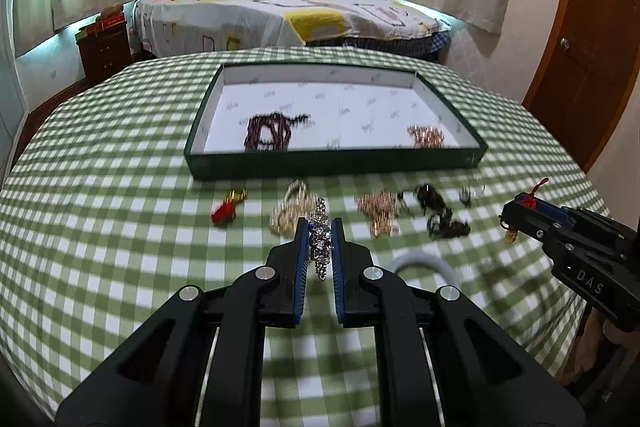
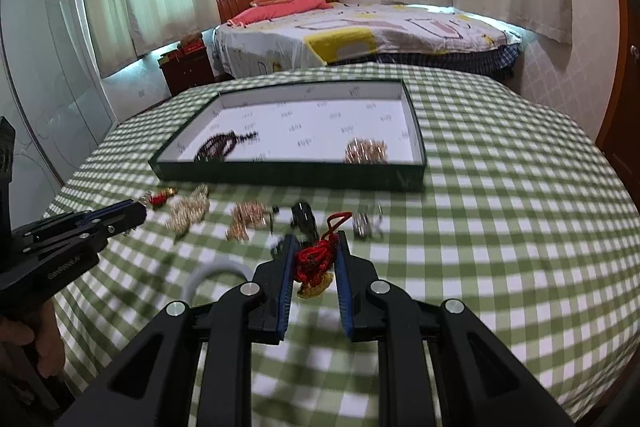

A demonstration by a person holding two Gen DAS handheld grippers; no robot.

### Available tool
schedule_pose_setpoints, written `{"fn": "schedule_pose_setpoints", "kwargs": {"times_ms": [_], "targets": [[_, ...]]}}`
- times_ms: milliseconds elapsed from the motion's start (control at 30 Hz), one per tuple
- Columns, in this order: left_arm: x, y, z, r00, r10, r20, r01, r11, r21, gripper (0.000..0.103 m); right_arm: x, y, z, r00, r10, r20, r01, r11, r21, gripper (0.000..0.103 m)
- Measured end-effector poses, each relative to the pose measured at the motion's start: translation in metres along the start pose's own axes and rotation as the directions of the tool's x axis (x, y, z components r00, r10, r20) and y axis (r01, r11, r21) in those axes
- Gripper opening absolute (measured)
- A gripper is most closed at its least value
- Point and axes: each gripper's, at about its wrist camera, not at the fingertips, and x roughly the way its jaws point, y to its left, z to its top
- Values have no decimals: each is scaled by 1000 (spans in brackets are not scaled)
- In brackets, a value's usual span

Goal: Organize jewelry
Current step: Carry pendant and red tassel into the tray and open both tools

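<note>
Left tool (image 1: pixel 320 227) is clamped on a sparkling silver bracelet (image 1: pixel 321 243), which stands on edge between its blue pads above the green-checked bench (image 1: pixel 120 227). Beyond it, loose on the cloth, lie a red charm (image 1: pixel 226 209), a pale gold chain (image 1: pixel 289 209), a rose-gold chain (image 1: pixel 378 211) and dark beads (image 1: pixel 438 215). Farther back the dark-rimmed tray (image 1: pixel 336 161) holds a maroon bead string (image 1: pixel 269 131) at left and a rose-gold piece (image 1: pixel 426 136) at right. At the right edge the right tool (image 1: pixel 516 211) carries something red.

Right tool (image 2: pixel 316 253), seen from its own camera, is clamped on a red knotted tassel charm (image 2: pixel 316 261) with gold fringe hanging below. The left tool (image 2: pixel 138 213) enters from the left, near the loose pieces before the tray (image 2: pixel 288 173).
</note>
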Motion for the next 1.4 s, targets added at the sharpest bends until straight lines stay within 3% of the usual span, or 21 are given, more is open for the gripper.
{"fn": "schedule_pose_setpoints", "kwargs": {"times_ms": [667, 833, 1033, 1267, 1400], "targets": [[48, -7, 105, 991, -32, 129, 30, 999, 12, 11, 42, 22, 110, 988, 49, 149, -35, 995, -94, 20], [94, -4, 103, 999, -42, 23, 42, 999, -8, 11, 87, 15, 108, 997, 66, 51, -62, 995, -79, 20], [137, 4, 89, 996, -27, -82, 26, 1000, -11, 11, 134, 7, 91, 995, 55, -81, -61, 995, -74, 20], [157, 6, 85, 990, -25, -139, 23, 1000, -13, 12, 156, 3, 83, 987, 55, -152, -66, 995, -71, 20], [159, 5, 85, 991, -17, -132, 17, 1000, -2, 12, 159, 0, 80, 986, 59, -158, -70, 995, -68, 21]]}}
